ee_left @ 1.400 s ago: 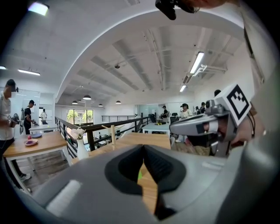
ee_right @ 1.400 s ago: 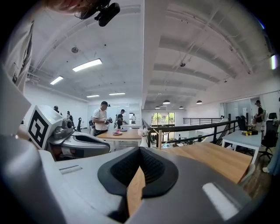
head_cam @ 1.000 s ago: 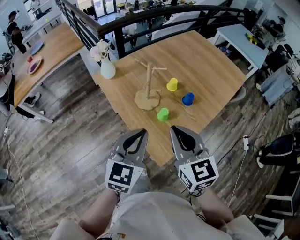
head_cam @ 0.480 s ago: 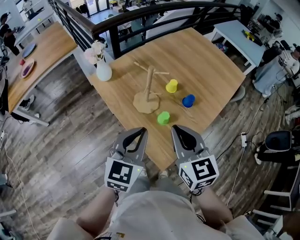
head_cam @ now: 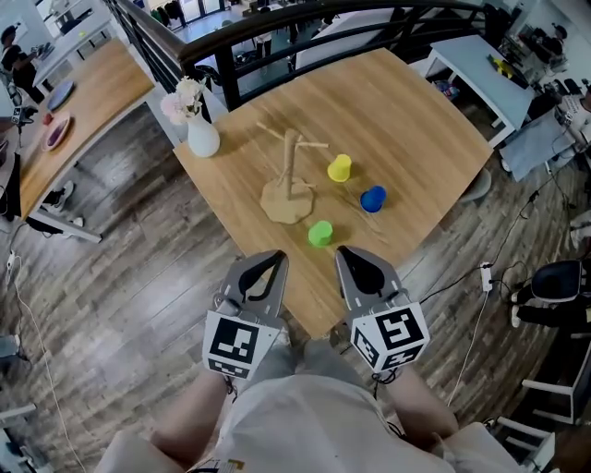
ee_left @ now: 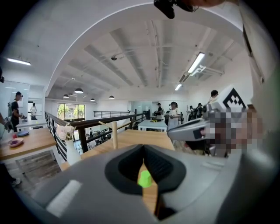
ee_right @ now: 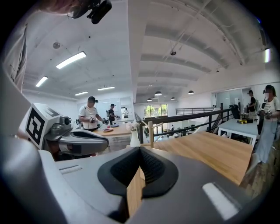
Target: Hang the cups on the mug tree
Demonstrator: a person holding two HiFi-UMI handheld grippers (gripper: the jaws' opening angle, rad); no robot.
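Head view, looking steeply down, described from near to far. At the bottom edge are the person's light-coloured shirt and bare forearms, each hand holding one grey two-jaw tool. The left gripper has its jaws pressed together with nothing between them, as its own view confirms; through the small gap behind the tips that view shows only the table top and the green cup. The right gripper is likewise closed and empty, its tips meeting on a single line. The two grippers lie side by side, pointing away from the person, their tips showing over the near corner of the light wooden square table, which stands on a dark plank floor. Nearest on the table is the small bright green plastic cup, apart from both grippers. Just beyond it is the pale wooden mug tree, an upright post with bare pegs on a round base; no cup hangs on it. To its right stand the blue plastic cup and, further back, the yellow plastic cup, each separate from the tree. At the table's far left corner stands a white vase with pale flowers. Behind the table runs a black metal railing, with further tables to either side.
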